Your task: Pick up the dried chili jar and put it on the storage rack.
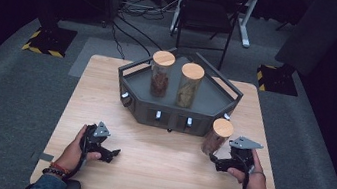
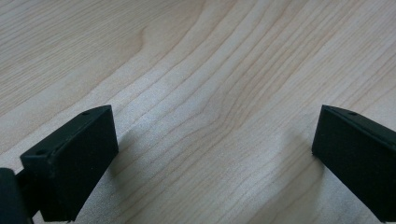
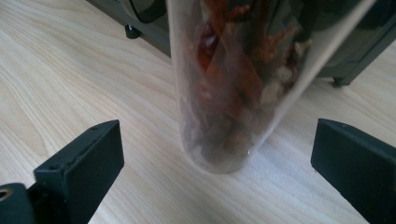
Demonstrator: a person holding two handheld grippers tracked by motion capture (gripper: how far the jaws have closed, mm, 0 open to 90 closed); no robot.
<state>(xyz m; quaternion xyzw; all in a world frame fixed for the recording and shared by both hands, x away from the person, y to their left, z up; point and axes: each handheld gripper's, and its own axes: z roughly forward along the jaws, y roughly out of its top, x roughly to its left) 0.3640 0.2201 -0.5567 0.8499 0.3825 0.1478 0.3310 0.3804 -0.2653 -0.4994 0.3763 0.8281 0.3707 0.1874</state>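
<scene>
Main risk was a tip-over: the tall jar [image 1: 216, 136] with the wooden lid stood free on the surface [image 1: 154, 173], just in front of the dark tray's [image 1: 174, 113] right corner, and it looked narrow for its height. The right tongs [image 1: 213, 160] sat low beside its base, spread wide, nothing pinched. In the right gripper view the jar [image 3: 233, 84] stood between the jaws but a little ahead of them, apart from both, reddish dried stuff inside. If the tongs pushed in off-centre, one jaw would likely hit the clear wall first and shove the jar toward the tray [image 3: 345, 56] or knock it flat. A low pinch on smooth, rounded plastic or glass could also slip or let the top swing on lifting. Judgement only, no contact yet.

Two more lidded jars, left one [image 1: 161, 73] and right one [image 1: 189, 85], stood upright on the tray, well apart from the hands.

Pose: right hand [image 1: 250, 175] reached in from the near right edge, tongs aimed left and forward at the jar's foot. Left hand [image 1: 79, 144] rested at the near left, well apart from everything. Left tongs [image 1: 109, 154] were spread too, empty, angled down close over bare wood [image 2: 205, 93].
</scene>
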